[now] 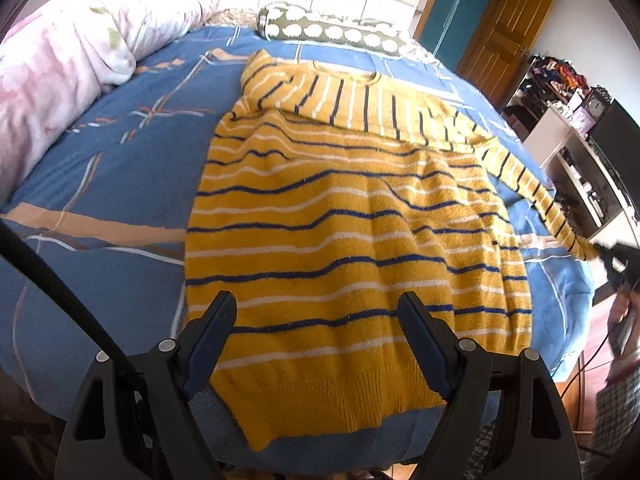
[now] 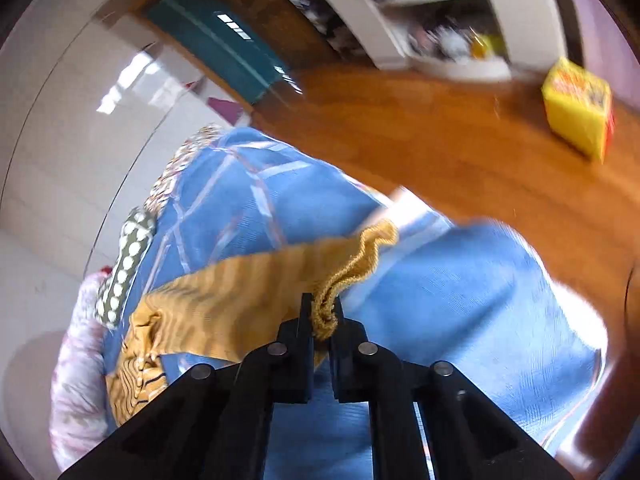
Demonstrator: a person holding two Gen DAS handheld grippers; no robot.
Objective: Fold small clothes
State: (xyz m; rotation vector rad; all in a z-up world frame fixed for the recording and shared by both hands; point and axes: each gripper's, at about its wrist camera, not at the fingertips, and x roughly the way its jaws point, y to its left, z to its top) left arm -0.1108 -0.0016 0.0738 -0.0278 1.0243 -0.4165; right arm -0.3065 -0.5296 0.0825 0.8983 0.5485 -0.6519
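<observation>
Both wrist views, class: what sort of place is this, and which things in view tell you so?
Most likely a home bedroom. A striped sweater lies on a bed with a blue sheet, a rolled floral quilt and a spotted bolster pillow at its far end. A wooden door and cluttered shelves stand beside it.

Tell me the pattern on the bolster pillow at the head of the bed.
White dots on olive green; the bolster pillow shows best in the left wrist view.

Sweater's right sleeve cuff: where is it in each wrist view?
Left wrist: cuff at far right edge, sleeve stretched off the sweater.
Right wrist: cuff at centre, pinched in the right gripper.
Shared landmark: polka-dot bolster.
</observation>
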